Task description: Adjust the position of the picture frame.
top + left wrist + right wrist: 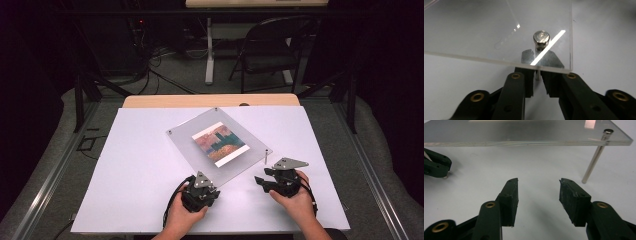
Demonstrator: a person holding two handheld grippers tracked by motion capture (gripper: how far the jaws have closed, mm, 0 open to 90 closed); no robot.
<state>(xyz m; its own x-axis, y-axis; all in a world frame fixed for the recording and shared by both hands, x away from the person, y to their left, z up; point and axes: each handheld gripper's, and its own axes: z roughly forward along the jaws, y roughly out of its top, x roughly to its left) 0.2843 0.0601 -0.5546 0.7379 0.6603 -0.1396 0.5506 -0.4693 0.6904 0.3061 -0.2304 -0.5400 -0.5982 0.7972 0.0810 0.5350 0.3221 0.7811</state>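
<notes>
Where overhead hides it, left claw (537, 82) pinches standoff (537, 76).

Picture in the clear panel (220, 141): I read no words on it.
My tools, table: no labels or numbers.

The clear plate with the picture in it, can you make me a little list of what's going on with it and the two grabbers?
thing: clear plate standing on thin metal legs, a colourful picture in its middle
where: white table
left gripper: jaws nearly closed around the metal leg under the plate's near corner; whether the pads press on it is unclear
bolt head: on top of that corner
right gripper: open, nothing between its jaws, facing the plate's edge
another leg: ahead of it, untouched
</notes>
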